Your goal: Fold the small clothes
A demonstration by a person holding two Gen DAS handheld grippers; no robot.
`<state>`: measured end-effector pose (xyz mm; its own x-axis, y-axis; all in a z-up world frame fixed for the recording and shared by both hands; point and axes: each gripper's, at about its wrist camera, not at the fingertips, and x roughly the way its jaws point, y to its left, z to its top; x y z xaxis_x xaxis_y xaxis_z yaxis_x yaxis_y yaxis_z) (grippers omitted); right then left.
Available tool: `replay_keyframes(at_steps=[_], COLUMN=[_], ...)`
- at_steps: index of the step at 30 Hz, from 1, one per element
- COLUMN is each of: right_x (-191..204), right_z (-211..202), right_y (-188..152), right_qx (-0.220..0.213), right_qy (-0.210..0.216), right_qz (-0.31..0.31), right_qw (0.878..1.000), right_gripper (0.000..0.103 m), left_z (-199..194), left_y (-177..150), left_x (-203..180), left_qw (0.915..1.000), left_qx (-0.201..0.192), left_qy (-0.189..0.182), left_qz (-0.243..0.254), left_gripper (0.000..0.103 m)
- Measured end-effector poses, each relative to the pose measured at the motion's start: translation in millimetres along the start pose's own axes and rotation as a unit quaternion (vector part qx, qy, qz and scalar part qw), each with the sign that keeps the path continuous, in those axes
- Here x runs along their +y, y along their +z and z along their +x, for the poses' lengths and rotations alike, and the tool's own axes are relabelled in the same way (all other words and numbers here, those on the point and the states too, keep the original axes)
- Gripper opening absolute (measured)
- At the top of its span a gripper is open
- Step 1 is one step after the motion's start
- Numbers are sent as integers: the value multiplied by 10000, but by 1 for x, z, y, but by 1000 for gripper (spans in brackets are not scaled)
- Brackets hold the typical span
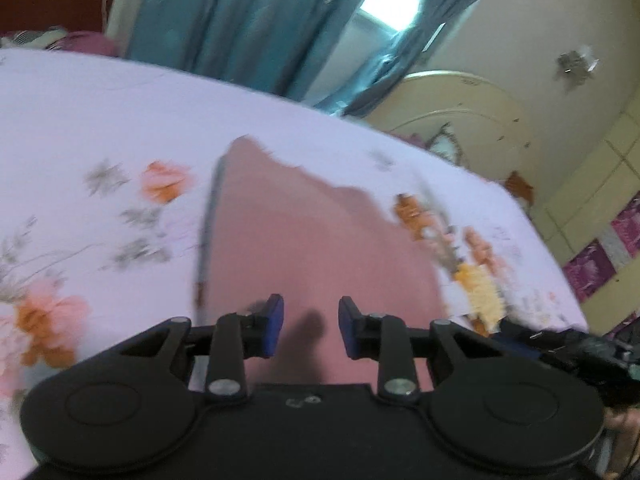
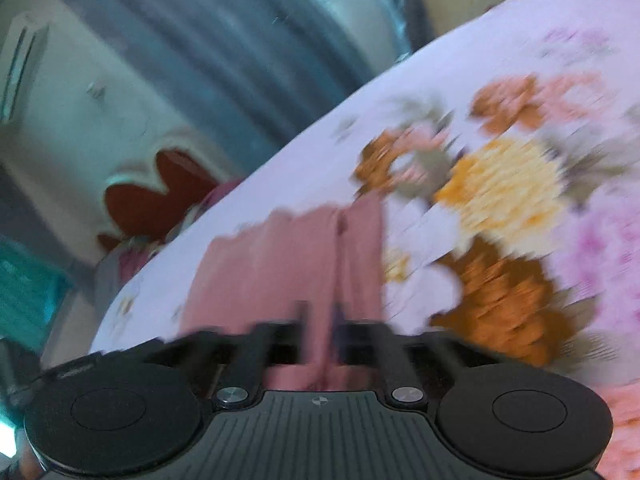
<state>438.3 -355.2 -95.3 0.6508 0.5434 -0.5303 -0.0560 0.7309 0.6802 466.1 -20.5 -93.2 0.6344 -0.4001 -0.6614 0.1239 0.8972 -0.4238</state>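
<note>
The pink garment (image 1: 312, 240) is lying flat on the floral bedsheet (image 1: 100, 128), blurred in both views. The left gripper (image 1: 311, 326) is hovering over the garment's near end with its blue pads (image 1: 275, 326) standing apart and nothing between them. The right gripper (image 2: 320, 338) is sitting at the cloth's near edge; pink fabric is showing between its fingers, but blur is obscuring whether they are clamping it.
</note>
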Motion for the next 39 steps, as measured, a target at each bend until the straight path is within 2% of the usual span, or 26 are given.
replay_keyframes(at_steps=[3, 6, 10, 12, 15, 16, 18, 21, 26, 28, 29, 30, 31, 34, 37, 39], right_x=[2, 2, 1, 2, 7, 9, 7, 6, 7, 16, 22, 28, 34, 45, 57, 69], right_z=[15, 27, 44, 50, 54, 57, 69, 75, 92, 96, 98, 100, 100, 100, 84, 57], right_y=[-7, -10, -11, -10, -10, -10, -11, -5, 2, 2, 2, 0, -1, -5, -5, -4], right_qx=[270, 567, 860, 939, 1077, 1132, 1339, 1266, 1133, 1178, 1212, 1240, 1228, 1140, 825, 555], right_qy=[252, 319, -167, -128, 143, 173, -75, -48, -169, -183, -264, -399, -489, -676, -890, -827], right_qz=[36, 106, 44, 112, 141, 106, 149, 456, 398, 82, -187, -436, -671, -1132, -1568, -1881], right_qw=[9993, 9978, 9961, 9954, 9940, 9934, 9909, 9909, 9926, 9928, 9921, 9905, 9890, 9847, 9802, 9771], right_gripper=[62, 62, 61, 55, 42, 42, 42, 42, 42, 41, 36, 15, 11, 10, 9, 8], left_z=[14, 23, 20, 16, 18, 18, 19, 20, 20, 16, 12, 9, 10, 31, 29, 21], left_y=[-5, -2, -6, -6, -8, -8, -7, -7, -5, 4, 10, 14, 18, 21, 25, 25], left_x=[7, 13, 19, 28, 38, 41, 44, 47, 52, 45, 38, 32, 29, 32, 28, 18], left_qw=[9999, 9996, 9997, 9995, 9987, 9983, 9977, 9972, 9963, 9973, 9980, 9980, 9973, 9951, 9950, 9935], left_qx=[125, 142, 155, 161, 161, 162, 173, 190, 257, 366, 329, 240, 246, 543, 477, 395], left_qy=[105, 62, -20, -126, -304, -363, -453, -556, -666, -610, -521, -382, -324, -345, -512, -612], left_qz=[-45, -218, -190, -237, -384, -432, -479, -472, -473, -175, 151, 447, 607, 751, 718, 880], left_gripper=[26, 26, 28, 28, 28, 28, 28, 28, 25, 24, 24, 24, 24, 24, 24, 24])
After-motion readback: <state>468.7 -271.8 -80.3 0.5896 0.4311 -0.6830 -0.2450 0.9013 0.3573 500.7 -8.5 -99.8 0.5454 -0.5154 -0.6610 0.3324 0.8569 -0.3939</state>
